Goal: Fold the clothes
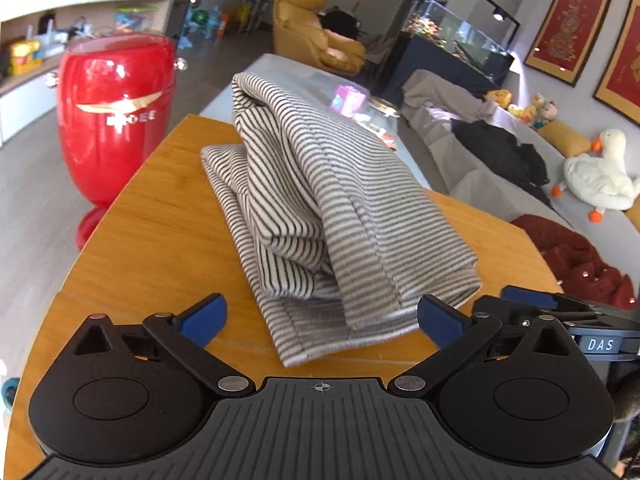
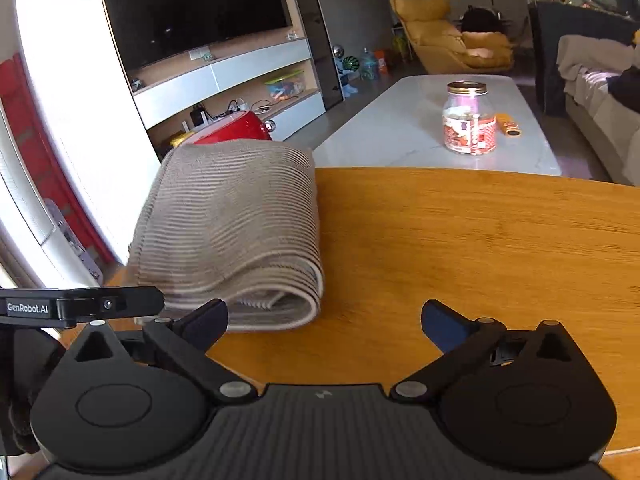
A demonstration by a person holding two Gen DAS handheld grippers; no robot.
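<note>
A black-and-white striped garment (image 1: 320,216) lies folded in a loose bundle on the round wooden table (image 1: 152,216). My left gripper (image 1: 322,318) is open, its blue pads wide apart at the bundle's near edge, with nothing pressed between them. In the right wrist view the same striped garment (image 2: 232,232) sits at the left, its rolled fold facing me. My right gripper (image 2: 324,322) is open too; its left pad is close to the fold's near corner, its right pad over bare wooden table (image 2: 480,248). The other gripper's black body (image 2: 80,305) shows at the left edge.
A large red vase-shaped stand (image 1: 114,120) rises beside the table's left edge. Beyond the table is a white coffee table (image 2: 400,124) with a glass jar (image 2: 469,118). A grey sofa (image 1: 472,172) holds dark clothes, a plush goose (image 1: 596,176) and a red blanket (image 1: 580,260).
</note>
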